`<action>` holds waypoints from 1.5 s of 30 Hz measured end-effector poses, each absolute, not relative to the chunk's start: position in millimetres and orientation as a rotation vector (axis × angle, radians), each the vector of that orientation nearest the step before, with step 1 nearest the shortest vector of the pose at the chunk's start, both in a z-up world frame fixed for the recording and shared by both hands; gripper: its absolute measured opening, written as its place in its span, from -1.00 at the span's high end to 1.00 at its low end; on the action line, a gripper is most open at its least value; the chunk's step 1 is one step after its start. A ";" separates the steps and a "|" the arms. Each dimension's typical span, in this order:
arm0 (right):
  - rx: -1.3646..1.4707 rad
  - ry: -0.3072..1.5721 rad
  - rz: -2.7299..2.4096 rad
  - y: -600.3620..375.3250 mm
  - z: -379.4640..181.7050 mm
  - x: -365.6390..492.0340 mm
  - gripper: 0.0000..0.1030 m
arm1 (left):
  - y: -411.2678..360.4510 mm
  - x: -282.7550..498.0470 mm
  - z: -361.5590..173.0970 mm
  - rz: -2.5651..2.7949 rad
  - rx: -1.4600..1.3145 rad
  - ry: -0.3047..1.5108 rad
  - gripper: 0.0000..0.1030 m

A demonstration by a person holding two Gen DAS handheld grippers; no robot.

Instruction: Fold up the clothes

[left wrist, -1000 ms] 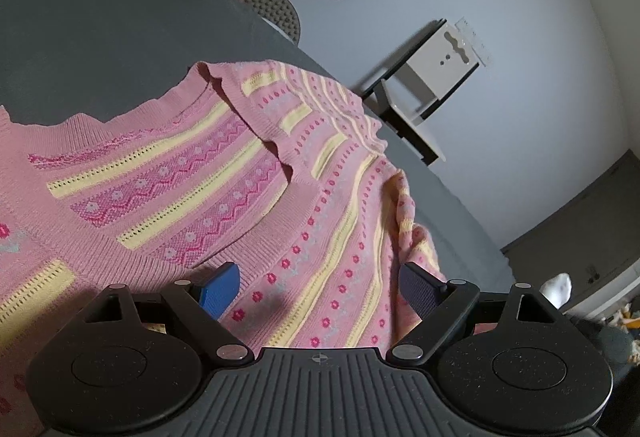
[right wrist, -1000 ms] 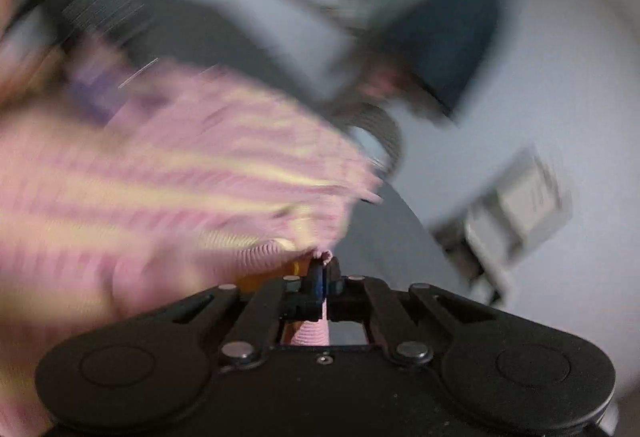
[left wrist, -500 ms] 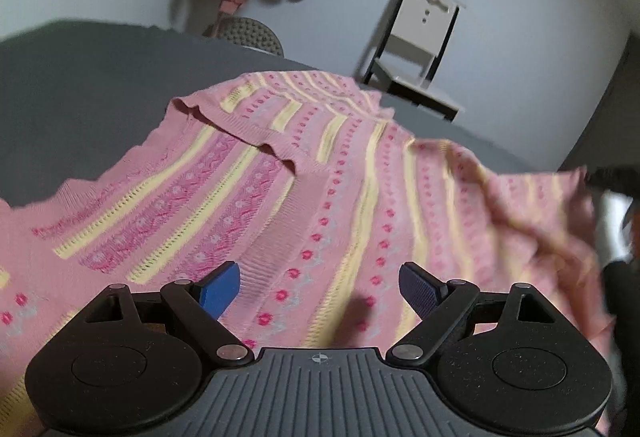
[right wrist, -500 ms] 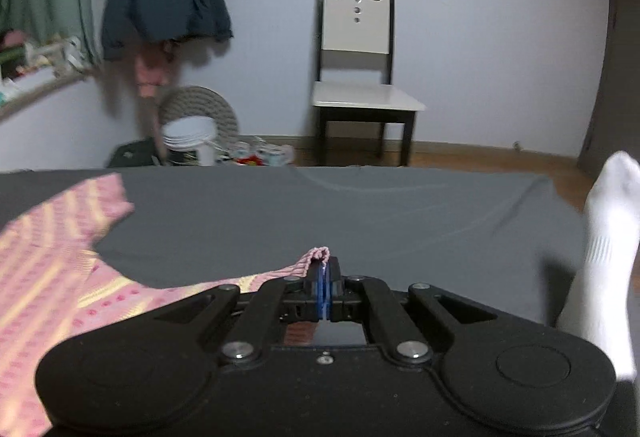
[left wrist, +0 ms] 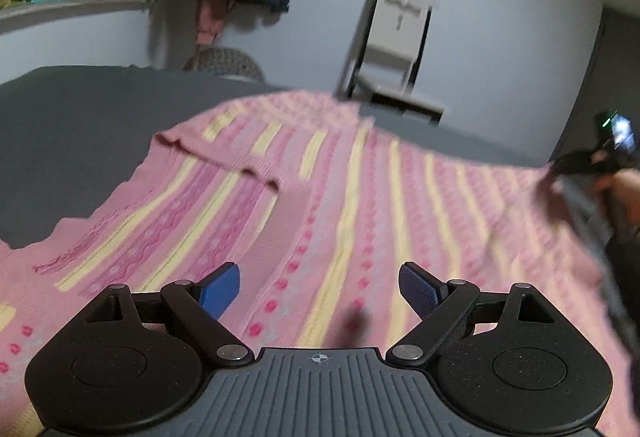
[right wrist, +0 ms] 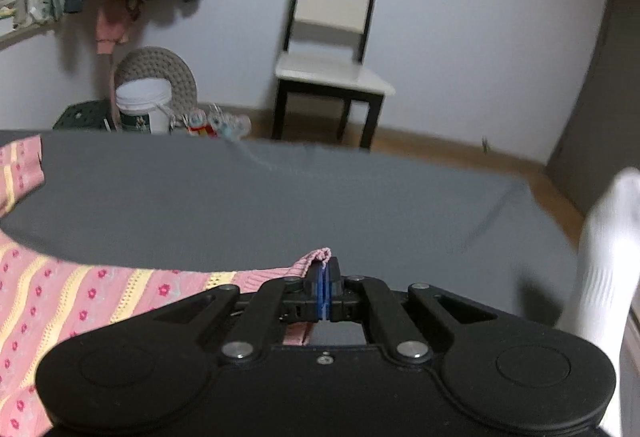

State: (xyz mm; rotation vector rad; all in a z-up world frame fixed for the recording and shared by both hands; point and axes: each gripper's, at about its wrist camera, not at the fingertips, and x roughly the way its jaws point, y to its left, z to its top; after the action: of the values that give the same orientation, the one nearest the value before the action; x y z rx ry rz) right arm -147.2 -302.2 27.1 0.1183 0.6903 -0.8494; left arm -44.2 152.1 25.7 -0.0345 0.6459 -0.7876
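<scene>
From the left wrist view, the left gripper (left wrist: pixel 319 283) hovers low over a pink striped sweater (left wrist: pixel 320 197) that is spread across a dark grey surface (left wrist: pixel 72 125), probably a bed or a covered desk. Its blue-padded fingers (left wrist: pixel 220 287) stand wide apart with nothing between them, the knit lying flat beneath the gap, so it looks placed to take or pin a part of the cloth rather than carry it. Part of the sweater near the ribbed edge (left wrist: pixel 236 167) is already turned over on itself. At the far right the right gripper (left wrist: pixel 576 173) is seen blurred, at the sweater's far edge. From the right wrist view, that gripper's fingers are pressed fully together on a ribbed hem (right wrist: pixel 316 261) of the sweater, which sticks up just above the pads; the rest of the garment trails off to the left over the grey surface. Gripping the hem would allow that side to be drawn out taut or carried across for a fold. A white sock (right wrist: pixel 604 257) shows at the right edge.
</scene>
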 end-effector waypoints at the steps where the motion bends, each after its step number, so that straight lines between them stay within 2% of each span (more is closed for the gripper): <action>1: 0.125 0.693 -0.854 -306.1 27.3 -144.0 0.97 | 153.2 -43.3 26.1 -0.795 -0.053 0.649 -0.69; 7: 0.308 0.817 -0.864 -338.3 -16.0 -144.6 0.96 | 151.7 -39.3 22.2 -0.813 -0.090 0.688 -0.69; 9: 0.430 0.771 -0.869 -345.4 -14.1 -157.3 0.92 | 150.6 -40.7 22.4 -0.828 -0.093 0.686 -0.69; 10: 0.464 0.776 -0.859 -347.6 -11.6 -163.8 0.76 | 150.1 -42.8 24.0 -0.840 -0.093 0.679 -0.69; 11: 0.498 0.781 -0.849 -349.8 -9.1 -170.2 0.41 | 149.6 -44.9 25.6 -0.852 -0.093 0.672 -0.69; 12: 0.531 0.785 -0.839 -352.0 -6.6 -176.7 0.30 | 149.1 -46.9 27.2 -0.864 -0.093 0.665 -0.69; 17: 0.532 0.832 -0.810 -335.4 17.7 -214.6 0.26 | 141.3 -62.9 41.2 -1.019 -0.114 0.621 -0.69; 25: 0.748 0.828 -0.534 -283.7 30.1 -242.3 0.26 | 116.6 -126.2 48.8 -1.306 0.000 0.601 -0.69; 27: 0.754 0.836 -0.532 -280.4 22.4 -236.2 0.31 | 110.3 -142.8 49.8 -1.373 0.035 0.600 -0.69; 29: 0.769 0.839 -0.537 -282.7 14.3 -232.2 0.48 | 104.0 -159.4 50.9 -1.440 0.069 0.598 -0.69; 30: 0.784 0.841 -0.555 -284.4 11.3 -231.1 0.49 | 100.8 -167.7 51.5 -1.473 0.087 0.597 -0.69; 32: 0.838 0.814 -0.556 -288.1 5.7 -232.1 0.72 | 94.4 -184.3 52.6 -1.540 0.122 0.594 -0.69; 43: 0.942 0.777 -0.575 -293.0 -3.2 -240.4 0.72 | 95.4 -213.8 46.9 -1.642 0.287 0.538 -0.69; 45: 0.946 0.768 -0.570 -293.4 -3.2 -241.3 0.84 | 94.1 -212.6 46.7 -1.641 0.289 0.542 -0.69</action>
State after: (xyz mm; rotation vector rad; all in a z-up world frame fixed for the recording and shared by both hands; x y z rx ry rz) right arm -241.3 -293.4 -3.2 0.9465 0.7681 -0.5696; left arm -212.6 94.1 46.7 0.2894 0.5419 -1.6411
